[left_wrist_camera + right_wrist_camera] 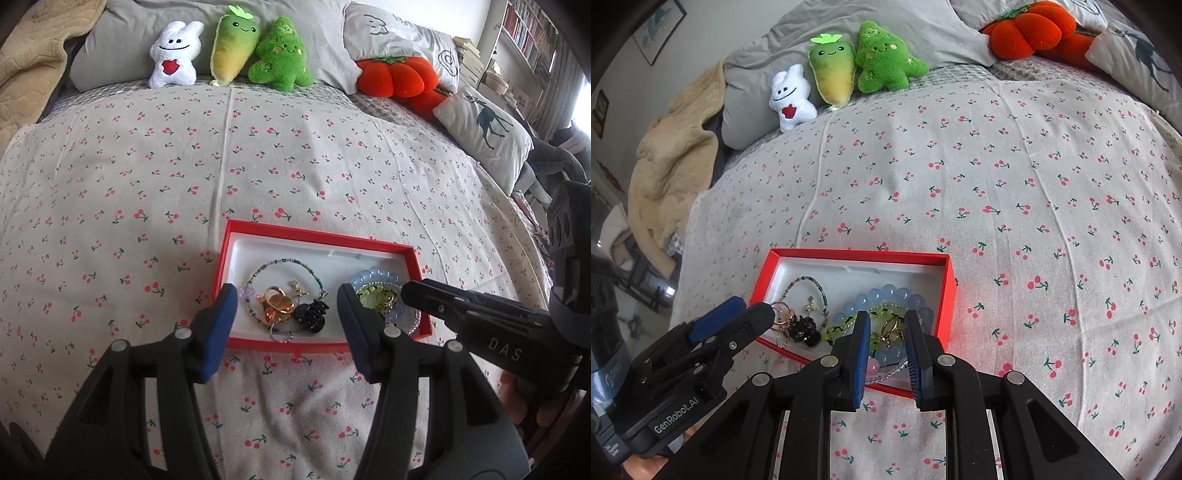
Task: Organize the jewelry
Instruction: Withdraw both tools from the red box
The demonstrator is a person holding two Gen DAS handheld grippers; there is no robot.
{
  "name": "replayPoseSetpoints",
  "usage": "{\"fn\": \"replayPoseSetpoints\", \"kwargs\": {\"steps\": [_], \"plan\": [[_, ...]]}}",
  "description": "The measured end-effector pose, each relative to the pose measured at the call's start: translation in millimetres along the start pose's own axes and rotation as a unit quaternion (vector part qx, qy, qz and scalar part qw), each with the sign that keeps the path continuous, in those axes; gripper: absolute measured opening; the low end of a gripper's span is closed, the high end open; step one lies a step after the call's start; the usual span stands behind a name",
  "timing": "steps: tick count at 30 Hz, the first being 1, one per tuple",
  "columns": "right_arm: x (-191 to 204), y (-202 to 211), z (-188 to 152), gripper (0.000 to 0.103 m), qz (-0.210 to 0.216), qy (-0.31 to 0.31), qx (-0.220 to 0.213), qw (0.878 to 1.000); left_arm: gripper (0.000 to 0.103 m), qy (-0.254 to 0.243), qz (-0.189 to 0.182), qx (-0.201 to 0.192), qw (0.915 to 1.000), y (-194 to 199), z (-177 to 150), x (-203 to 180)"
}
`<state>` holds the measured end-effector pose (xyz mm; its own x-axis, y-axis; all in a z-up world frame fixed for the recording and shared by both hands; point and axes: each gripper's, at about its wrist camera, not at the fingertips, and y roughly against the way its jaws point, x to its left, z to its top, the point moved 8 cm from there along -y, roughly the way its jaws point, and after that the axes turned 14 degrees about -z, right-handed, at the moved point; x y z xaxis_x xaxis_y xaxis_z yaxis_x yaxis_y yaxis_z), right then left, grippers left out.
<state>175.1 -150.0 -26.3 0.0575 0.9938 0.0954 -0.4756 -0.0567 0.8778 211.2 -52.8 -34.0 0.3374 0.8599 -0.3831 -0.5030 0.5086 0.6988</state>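
Hovering over the red box (416, 266) on the bed (258, 155), the left gripper (286, 314) gapes, grasping nothing; the right gripper (886, 339) is slightly parted and empty. Inside: blue bracelet (886, 295) at 3 o'clock, gold rings (275, 302) and black clip (312, 314) at 9.

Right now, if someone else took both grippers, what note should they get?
Left gripper: jaws open, nothing between them, over the left half of the red box.
Right gripper: jaws slightly open, nothing gripped, over the blue bead bracelet.
In the box: beaded necklace, gold rings, black hair claw, green bracelet.
Done: all visible jewelry sits in the box; none lies on the bedspread.
Left: pieces lie tangled; tidy them if needed.
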Motion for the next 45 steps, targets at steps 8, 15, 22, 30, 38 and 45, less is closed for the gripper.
{"fn": "replayPoseSetpoints", "kwargs": {"steps": [8,15,22,30,38,45], "plan": [[-7.7,24.7,-5.5,0.068,-0.007,-0.004,-0.023,1.000,0.080,0.011,0.038,0.013,0.9991,19.3,-18.3,10.2],[-17.7,40.0,-23.4,0.081,-0.030,0.001,-0.022,0.999,0.102,0.022,0.079,0.025,0.9963,41.0,-42.0,19.1],[-22.4,51.9,-50.4,0.094,-0.067,0.017,-0.025,0.997,0.102,0.015,0.109,0.035,0.9933,61.1,-65.8,18.0],[-20.2,64.0,-85.1,0.103,-0.101,0.035,-0.018,0.994,0.102,0.002,0.123,0.048,0.9912,76.4,-92.8,15.7],[-19.0,61.4,-111.5,0.103,-0.114,0.039,0.000,0.993,0.102,-0.013,0.128,0.066,0.9894,79.5,-121.4,13.9],[-12.2,52.0,-129.1,0.103,-0.124,0.049,0.008,0.991,0.102,-0.001,0.137,0.066,0.9884,80.2,-134.2,24.1]]}}
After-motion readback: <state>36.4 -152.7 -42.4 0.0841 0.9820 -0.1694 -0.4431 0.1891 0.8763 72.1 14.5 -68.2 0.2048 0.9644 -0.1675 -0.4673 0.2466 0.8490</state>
